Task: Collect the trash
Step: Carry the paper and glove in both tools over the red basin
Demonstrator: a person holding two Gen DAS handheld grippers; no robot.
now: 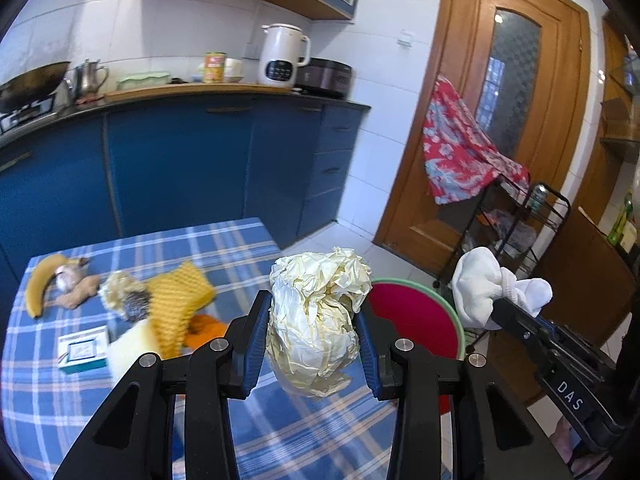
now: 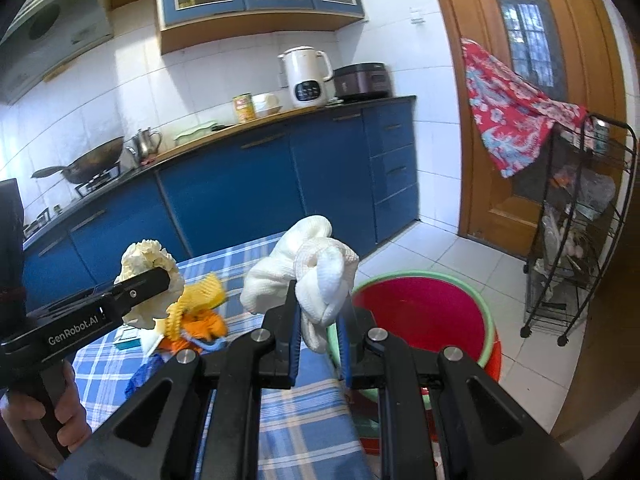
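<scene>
Crumpled cream paper wad sits clamped in the left gripper, raised over the checked tablecloth. White cloth, possibly a rag, is pinched in the right gripper, angled down beside the red basin.

"DAS" marks right tongs; "GenRobot.AI" marks left tongs.

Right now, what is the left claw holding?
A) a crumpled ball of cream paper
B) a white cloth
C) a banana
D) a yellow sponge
A: the left claw is squeezed shut on the crumpled cream paper ball, while the banana and the yellow sponge lie on the checked table, and the white cloth is in the right claw.
</scene>
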